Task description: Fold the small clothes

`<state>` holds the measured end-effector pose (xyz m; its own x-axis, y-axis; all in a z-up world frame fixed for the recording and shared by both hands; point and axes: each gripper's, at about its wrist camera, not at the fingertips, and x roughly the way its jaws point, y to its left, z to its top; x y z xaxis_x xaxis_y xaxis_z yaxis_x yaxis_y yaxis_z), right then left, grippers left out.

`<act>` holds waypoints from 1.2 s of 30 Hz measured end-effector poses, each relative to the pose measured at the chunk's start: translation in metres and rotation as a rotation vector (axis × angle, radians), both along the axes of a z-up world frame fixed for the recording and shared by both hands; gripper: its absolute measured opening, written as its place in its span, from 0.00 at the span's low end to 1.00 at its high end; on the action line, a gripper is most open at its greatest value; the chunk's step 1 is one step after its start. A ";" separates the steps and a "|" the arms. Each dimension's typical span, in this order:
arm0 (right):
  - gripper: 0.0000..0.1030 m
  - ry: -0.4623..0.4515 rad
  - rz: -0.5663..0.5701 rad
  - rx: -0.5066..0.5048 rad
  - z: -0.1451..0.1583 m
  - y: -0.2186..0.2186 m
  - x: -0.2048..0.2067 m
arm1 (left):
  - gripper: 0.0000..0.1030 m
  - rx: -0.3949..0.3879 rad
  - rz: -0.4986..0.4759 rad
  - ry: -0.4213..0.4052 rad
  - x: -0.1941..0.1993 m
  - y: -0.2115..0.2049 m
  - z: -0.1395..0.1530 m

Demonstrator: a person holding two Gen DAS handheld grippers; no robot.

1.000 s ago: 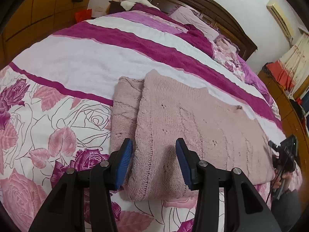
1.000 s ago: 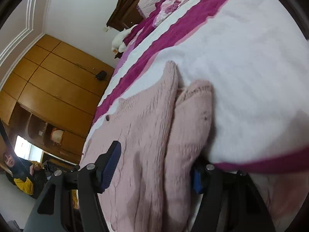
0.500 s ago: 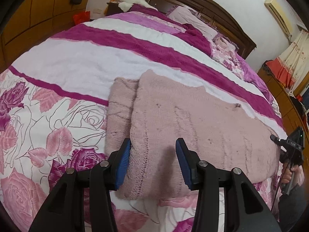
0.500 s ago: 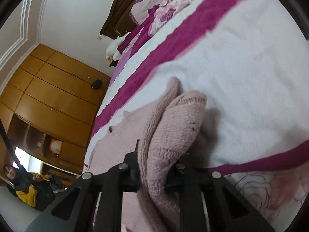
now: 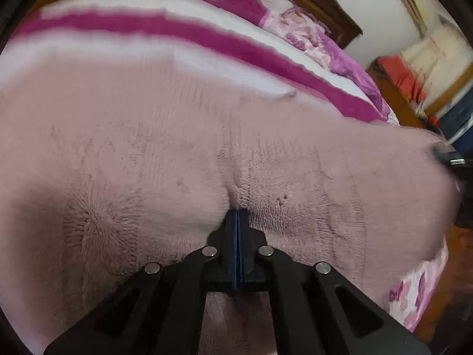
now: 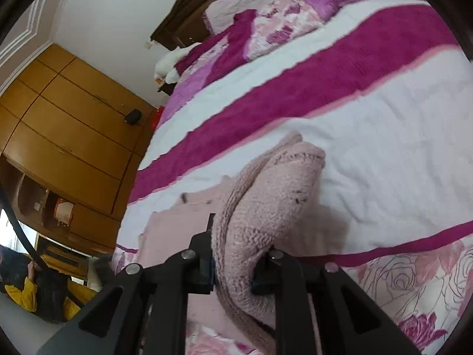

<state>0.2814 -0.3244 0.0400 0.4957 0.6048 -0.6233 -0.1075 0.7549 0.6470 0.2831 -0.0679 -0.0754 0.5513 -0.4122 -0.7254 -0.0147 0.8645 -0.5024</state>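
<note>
A pale pink knitted sweater (image 5: 183, 153) lies folded on the bed and fills most of the left wrist view. My left gripper (image 5: 237, 216) is shut, its blue pads pressed together at the sweater's near edge, pinching the knit. In the right wrist view my right gripper (image 6: 232, 269) is shut on a thick bunched fold of the same sweater (image 6: 266, 207), lifted a little off the bedspread. The other gripper shows at the right edge of the left wrist view (image 5: 452, 159).
The bed carries a white, magenta-striped and rose-patterned bedspread (image 6: 369, 112) with pillows (image 6: 266, 9) at a dark wooden headboard. Wooden wardrobes (image 6: 68, 136) line the left side. A person in yellow (image 6: 26, 290) sits low at the left.
My left gripper dropped to the sweater's near edge and closed from wide open. My right gripper, open a second ago, closed on the bunched fold and raised it slightly.
</note>
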 end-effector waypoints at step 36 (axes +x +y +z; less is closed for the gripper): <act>0.15 0.205 0.162 -0.761 -0.029 0.451 0.015 | 0.00 -0.132 0.306 -0.021 -0.110 0.292 0.035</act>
<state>0.2960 0.1270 0.0114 0.2687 0.0319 -0.9627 -0.1886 0.9818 -0.0201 0.1735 0.2238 -0.0405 0.6781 -0.3148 -0.6641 -0.2519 0.7493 -0.6124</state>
